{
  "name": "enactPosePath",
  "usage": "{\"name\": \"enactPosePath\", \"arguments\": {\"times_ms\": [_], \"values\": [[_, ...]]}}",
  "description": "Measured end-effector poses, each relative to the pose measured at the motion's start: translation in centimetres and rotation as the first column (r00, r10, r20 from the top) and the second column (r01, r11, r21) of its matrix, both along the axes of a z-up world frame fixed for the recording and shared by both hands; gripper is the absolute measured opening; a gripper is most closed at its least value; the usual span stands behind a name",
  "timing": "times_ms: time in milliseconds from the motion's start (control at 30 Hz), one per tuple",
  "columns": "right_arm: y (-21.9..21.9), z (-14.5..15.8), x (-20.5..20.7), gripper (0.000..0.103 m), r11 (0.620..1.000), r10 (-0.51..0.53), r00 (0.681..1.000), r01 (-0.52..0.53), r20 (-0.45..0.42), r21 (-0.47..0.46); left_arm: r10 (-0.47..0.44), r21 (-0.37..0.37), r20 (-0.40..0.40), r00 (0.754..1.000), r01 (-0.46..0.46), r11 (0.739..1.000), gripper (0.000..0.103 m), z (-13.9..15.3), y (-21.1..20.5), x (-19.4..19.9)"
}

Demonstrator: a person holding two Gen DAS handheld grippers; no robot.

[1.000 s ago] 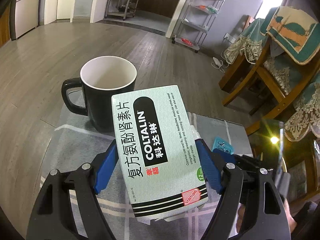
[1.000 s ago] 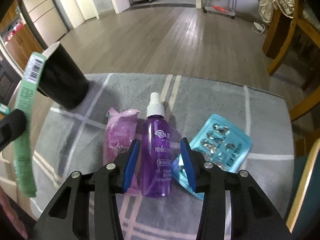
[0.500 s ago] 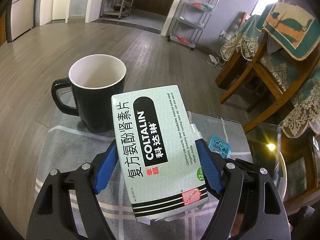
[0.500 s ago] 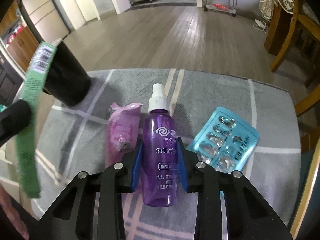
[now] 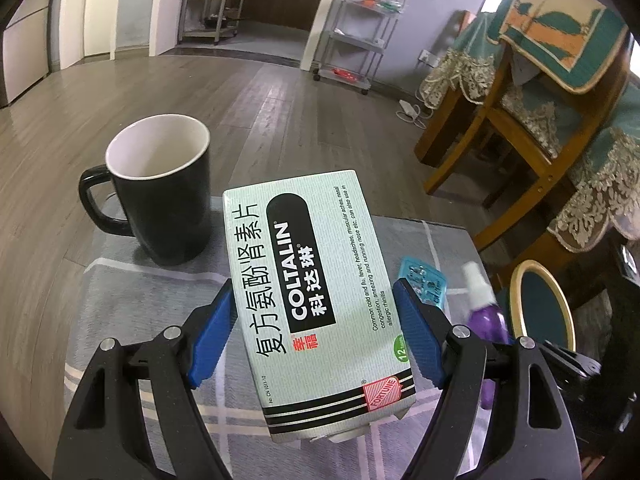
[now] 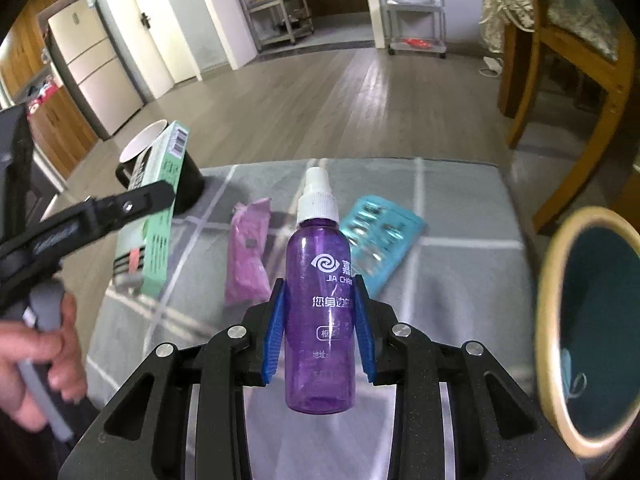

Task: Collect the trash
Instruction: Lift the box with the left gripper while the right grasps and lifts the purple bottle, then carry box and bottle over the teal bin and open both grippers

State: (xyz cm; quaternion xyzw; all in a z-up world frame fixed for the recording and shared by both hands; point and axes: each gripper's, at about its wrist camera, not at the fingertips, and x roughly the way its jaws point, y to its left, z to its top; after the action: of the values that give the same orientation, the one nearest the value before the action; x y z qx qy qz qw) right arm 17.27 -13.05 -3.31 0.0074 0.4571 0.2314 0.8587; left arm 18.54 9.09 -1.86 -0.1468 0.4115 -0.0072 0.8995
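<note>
My left gripper (image 5: 312,294) is shut on a pale green Coltalin medicine box (image 5: 304,240), held above the table, blue pads on its long sides. In the right wrist view my right gripper (image 6: 319,282) is shut on a purple spray bottle (image 6: 320,320) with a white nozzle, lifted clear of the cloth. A pink wrapper (image 6: 246,256) and a light blue blister pack (image 6: 380,236) lie on the grey checked tablecloth (image 6: 460,280) beyond the bottle. The box (image 6: 160,240) and bottle (image 5: 484,320) each show in the other view.
A black mug (image 5: 160,184) with a white inside stands at the table's far left corner. A teal bin with a tan rim (image 6: 592,320) sits off the table's right side. Wooden chairs (image 5: 520,140) stand to the right. A person's hand (image 6: 36,360) holds the left gripper's handle.
My right gripper closed on the purple bottle, then lifted it off the cloth and carried it right, bringing the bin into view. The left gripper kept hold of the box with a slight roll.
</note>
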Motion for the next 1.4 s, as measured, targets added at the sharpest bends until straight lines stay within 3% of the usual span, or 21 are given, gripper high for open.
{"name": "enactPosePath", "arguments": {"times_ms": [200,333,567,867,1067,1400], "values": [[-3.7,0.5,-2.9,0.034,0.999,-0.044,0.999,0.044,0.013,0.003,-0.052,0.014,0.007,0.999,0.052,0.999,0.076,-0.1,-1.7,-0.1],[-5.8,0.5,-4.3,0.034,0.997,-0.074,0.997,0.074,0.019,0.000,-0.115,-0.054,0.027,0.993,0.116,0.992,0.076,-0.3,-2.7,-0.5],[-8.7,0.6,-6.3,0.034,0.990,-0.142,0.988,0.141,0.053,0.023,-0.229,-0.073,0.060,0.972,0.233,0.970,0.076,-0.6,-5.2,-1.6],[-12.9,1.3,-7.0,0.034,0.966,-0.255,0.963,0.248,0.092,0.076,-0.385,-0.036,0.071,0.920,0.388,0.921,0.076,0.1,-10.0,-2.3],[-16.9,2.2,-6.7,0.034,0.928,-0.369,0.922,0.361,0.114,0.087,-0.442,-0.017,0.056,0.895,0.444,0.896,0.076,0.7,-14.0,-1.3],[-22.7,2.6,-5.2,0.034,0.857,-0.509,0.856,0.493,0.092,0.147,-0.573,0.021,0.063,0.817,0.573,0.819,0.076,2.5,-24.5,2.3]]}}
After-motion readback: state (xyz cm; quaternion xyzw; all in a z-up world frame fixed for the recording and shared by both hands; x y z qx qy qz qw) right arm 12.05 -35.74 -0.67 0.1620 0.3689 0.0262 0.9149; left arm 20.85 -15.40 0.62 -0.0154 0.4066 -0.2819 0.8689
